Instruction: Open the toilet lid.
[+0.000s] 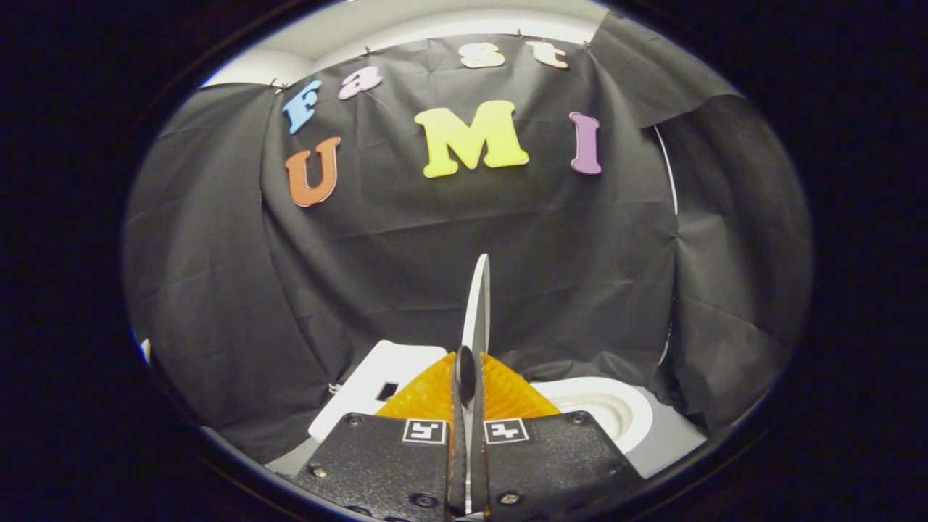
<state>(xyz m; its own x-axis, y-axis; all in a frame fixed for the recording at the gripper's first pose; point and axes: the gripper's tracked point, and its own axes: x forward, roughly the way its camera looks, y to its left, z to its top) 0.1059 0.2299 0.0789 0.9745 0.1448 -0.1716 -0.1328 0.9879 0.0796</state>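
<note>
Gripper view: gripper point(467, 377) pinches the lid point(478, 304) edge-on, raised toward twelve o'clock. Bowl point(605, 406) lies exposed at four o'clock, likely mid-lift.

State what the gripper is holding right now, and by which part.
The gripper is shut on the toilet lid, pinching its thin free edge between both fingers. The lid stands edge-on and raised, above the toilet bowl.

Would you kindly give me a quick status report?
Gripper jaws shut on toilet lid. Lid raised, edge-on, upright. Toilet bowl exposed at right. Nothing blocking.
</note>
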